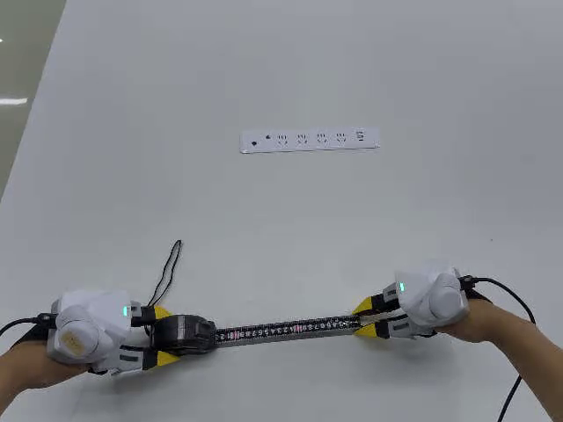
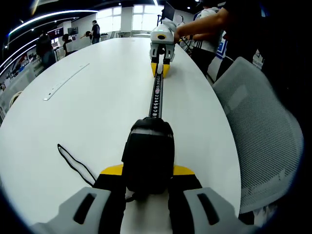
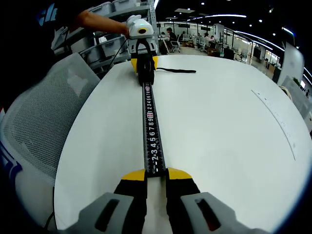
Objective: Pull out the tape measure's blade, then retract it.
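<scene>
The black-cased tape measure point(image 1: 183, 334) sat on our white table point(image 1: 264, 220), left gripper point(image 1: 164, 335) clamped round it, right gripper point(image 1: 364, 320) nipped shut on its extended numbered metal blade point(image 1: 286, 331). One slipped pinch, we judged, and that blade would've whipped back.

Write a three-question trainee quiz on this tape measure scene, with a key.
1. True or false: the blade is fully retracted into the case.
2. Which one grips the blade's free end? A: left claw. B: right claw.
3. Fill in: the white item lying beyond the tape on the table is a ____ ____.

Key: 1 false, it is drawn out between the claws. 2 B. 3 power strip.
</scene>
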